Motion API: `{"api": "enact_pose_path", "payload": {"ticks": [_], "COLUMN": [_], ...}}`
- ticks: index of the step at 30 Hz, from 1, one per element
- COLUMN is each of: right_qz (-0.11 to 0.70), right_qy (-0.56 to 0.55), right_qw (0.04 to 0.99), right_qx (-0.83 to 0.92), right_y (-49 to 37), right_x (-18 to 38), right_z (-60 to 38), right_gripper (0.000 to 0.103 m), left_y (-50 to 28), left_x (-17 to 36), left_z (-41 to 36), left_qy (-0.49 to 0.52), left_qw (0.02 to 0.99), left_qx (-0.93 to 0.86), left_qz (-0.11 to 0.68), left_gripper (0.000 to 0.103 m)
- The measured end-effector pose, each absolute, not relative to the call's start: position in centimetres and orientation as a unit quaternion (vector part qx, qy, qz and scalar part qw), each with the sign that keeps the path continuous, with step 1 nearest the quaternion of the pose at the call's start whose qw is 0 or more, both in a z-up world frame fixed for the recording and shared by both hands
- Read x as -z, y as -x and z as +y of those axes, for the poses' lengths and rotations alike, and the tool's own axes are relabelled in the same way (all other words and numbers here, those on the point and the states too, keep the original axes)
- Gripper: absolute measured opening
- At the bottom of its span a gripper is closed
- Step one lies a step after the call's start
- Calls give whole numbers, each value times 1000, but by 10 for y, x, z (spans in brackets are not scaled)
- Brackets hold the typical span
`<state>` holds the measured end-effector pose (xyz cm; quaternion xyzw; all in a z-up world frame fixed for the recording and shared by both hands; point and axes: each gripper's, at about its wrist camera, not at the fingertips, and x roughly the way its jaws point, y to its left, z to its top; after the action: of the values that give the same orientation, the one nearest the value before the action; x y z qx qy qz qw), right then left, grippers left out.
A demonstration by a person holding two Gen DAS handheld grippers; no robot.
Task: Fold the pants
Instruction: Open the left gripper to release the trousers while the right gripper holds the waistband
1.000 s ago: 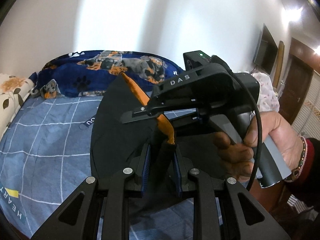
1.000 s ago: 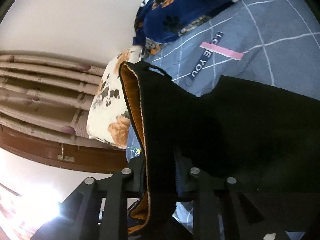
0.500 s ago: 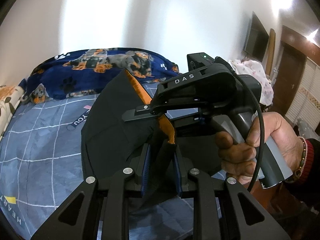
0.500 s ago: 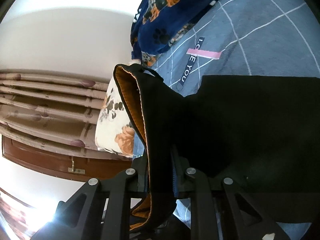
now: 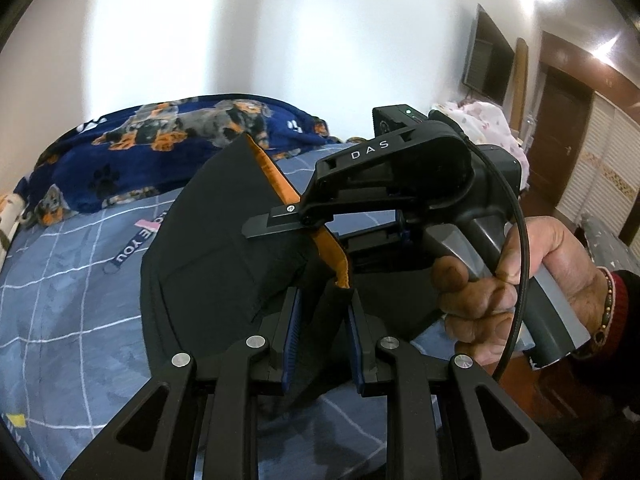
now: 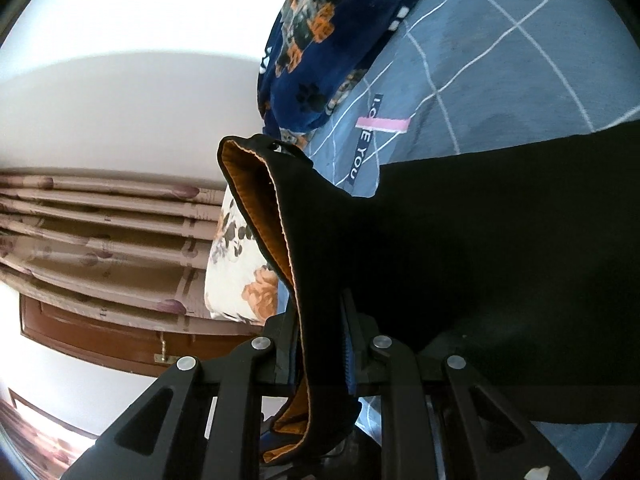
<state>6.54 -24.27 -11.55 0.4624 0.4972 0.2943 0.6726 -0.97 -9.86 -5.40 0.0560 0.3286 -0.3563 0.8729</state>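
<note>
Left wrist view: left tongs (image 5: 323, 330) at lower centre of the frame, blue pads pinching a bunched fold of the black pants (image 5: 224, 240); the garment fans up and left from the pads, its orange-lined waistband (image 5: 294, 204) running diagonally through the middle of the frame. Right tongs (image 5: 276, 222), seen side-on in mid-frame with DAS lettering on the housing, meet the same waistband edge; right hand (image 5: 516, 284) wraps the grey handle at right, beaded bracelet (image 5: 606, 308) and dark sleeve at the wrist, black cable looping past the fingers. Pants hang lifted above the bed (image 5: 68, 312), which has a blue-grey grid-pattern sheet with printed words. Navy dog-print blanket (image 5: 160, 148) heaped along the far side of the bed, upper left. White wall behind; wall-mounted screen (image 5: 486, 62) and brown door (image 5: 564, 136) at upper right. Right wrist view, camera rolled sideways: right tongs (image 6: 320, 344) at lower centre pressed onto the waistband of the pants (image 6: 480, 248), orange lining (image 6: 260, 204) showing along the folded edge left of the pads and trailing below them. Black cloth spreads across the right half of the frame over the sheet. Floral pillow (image 6: 236, 268) just left of the waistband; dog-print blanket at top centre; pleated curtain (image 6: 100, 232) at left.
</note>
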Motion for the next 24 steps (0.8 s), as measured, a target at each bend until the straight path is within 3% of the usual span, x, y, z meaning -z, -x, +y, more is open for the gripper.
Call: {"api": "enact_pose_path", "payload": {"ticks": [24], "right_qz": [469], "right_qy": [-508], "right_qw": [677], "right_qx": [-252], "right_y": [-39], "right_x": [136], "right_z": [-323], "right_gripper": [16], "left_y": [12], "left_x": [69], "left_z": [-168], "left_qy": [-91], "left_qw": [837], "left_qx": [409], "left_qz": [352], "left_gripper": [24]}}
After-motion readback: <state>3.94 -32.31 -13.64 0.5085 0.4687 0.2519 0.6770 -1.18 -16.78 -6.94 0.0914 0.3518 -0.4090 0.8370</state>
